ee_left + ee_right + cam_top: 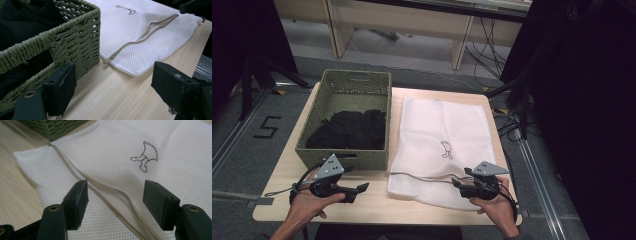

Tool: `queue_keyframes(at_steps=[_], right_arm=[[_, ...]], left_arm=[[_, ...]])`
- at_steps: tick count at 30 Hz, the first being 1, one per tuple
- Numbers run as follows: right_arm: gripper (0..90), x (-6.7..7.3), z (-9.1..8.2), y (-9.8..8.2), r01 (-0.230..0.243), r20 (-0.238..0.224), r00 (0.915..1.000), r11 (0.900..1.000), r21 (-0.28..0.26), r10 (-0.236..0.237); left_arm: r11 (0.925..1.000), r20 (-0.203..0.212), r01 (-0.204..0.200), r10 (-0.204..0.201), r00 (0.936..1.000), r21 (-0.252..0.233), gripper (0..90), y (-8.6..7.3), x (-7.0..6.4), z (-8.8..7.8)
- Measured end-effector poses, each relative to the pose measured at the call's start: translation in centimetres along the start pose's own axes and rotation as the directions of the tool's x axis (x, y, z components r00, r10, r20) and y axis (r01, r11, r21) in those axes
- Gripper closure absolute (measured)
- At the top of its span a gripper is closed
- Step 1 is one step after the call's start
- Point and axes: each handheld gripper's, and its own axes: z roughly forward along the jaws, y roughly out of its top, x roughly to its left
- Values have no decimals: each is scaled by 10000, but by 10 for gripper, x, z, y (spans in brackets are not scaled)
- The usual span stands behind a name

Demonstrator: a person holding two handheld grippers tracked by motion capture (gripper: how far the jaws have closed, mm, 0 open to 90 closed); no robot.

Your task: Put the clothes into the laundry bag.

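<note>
2 open grippers, mesh bag (pixel 439 145) beside basket (pixel 347 155)

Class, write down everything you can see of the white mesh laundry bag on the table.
The white mesh laundry bag lies flat on the wooden table, right of the green woven basket, its near left corner close by it. It looks like fine netted fabric, soft and slightly rumpled. A beige zip runs across its near end; it looks slightly parted by the right tongs. A small dark outline emblem marks its middle. The right tongs stand open over the zip, not gripping.
</note>
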Motion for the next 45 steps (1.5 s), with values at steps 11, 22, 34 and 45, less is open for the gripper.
queue_keyframes(at_steps=[11, 22, 34, 45], right_arm=[[377, 0, 1, 0, 31, -44, 10000, 9998, 176, -30], [392, -5, 8, 0, 220, 3, 9998, 9985, 504, -221], [475, -15, 28, 1, 1106, -147, 9939, 9877, 1105, -1096], [470, -27, 70, 6, 1786, -865, 9821, 9732, 1449, -1674]], left_arm=[[9997, -95, -22, 24, 10000, 242, 194, -2, -1, 2], [9988, 51, -47, 44, 10000, 497, 195, -2, -4, 7], [9966, 251, -387, 369, 9990, 734, 195, -4, -7, 13], [9953, 325, -345, 317, 9990, 903, 193, -5, -7, 15]])
